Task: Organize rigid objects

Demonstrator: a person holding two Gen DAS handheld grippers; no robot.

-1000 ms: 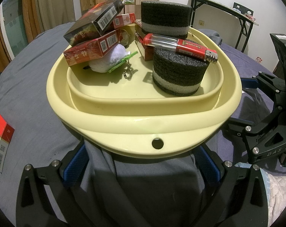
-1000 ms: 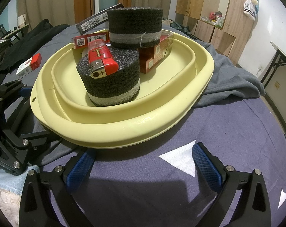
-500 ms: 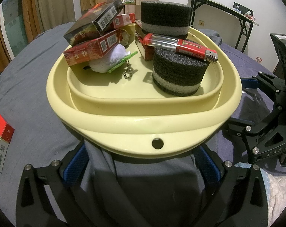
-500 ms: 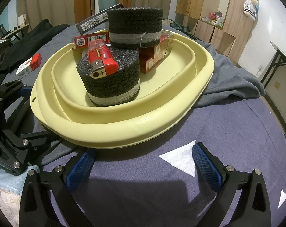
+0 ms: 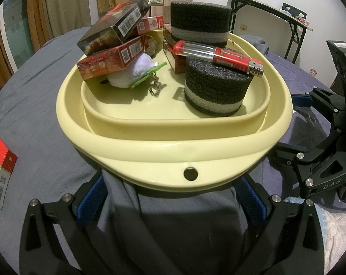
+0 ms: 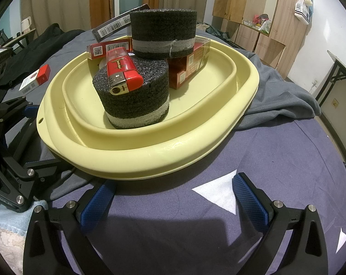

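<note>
A pale yellow tray [image 5: 173, 151] [image 6: 150, 158] sits on grey cloth and holds two black foam cylinders [image 5: 215, 91] [image 6: 136, 96], a red lighter [image 5: 221, 57] [image 6: 122, 73] lying on the near cylinder, several red and black boxes [image 5: 113, 59], and a white plush keychain [image 5: 129, 73]. My left gripper [image 5: 173, 199] is open and empty just below the tray's near rim. My right gripper [image 6: 173, 199] is open and empty in front of the tray's other side. Each gripper shows in the other's view.
A red and white box [image 5: 0, 171] [image 6: 35, 78] lies loose on the grey bedding left of the tray. A crumpled grey garment [image 6: 280, 96] lies under and beside the tray. A folding table [image 5: 276, 16] and wooden cabinets [image 6: 253, 11] stand behind.
</note>
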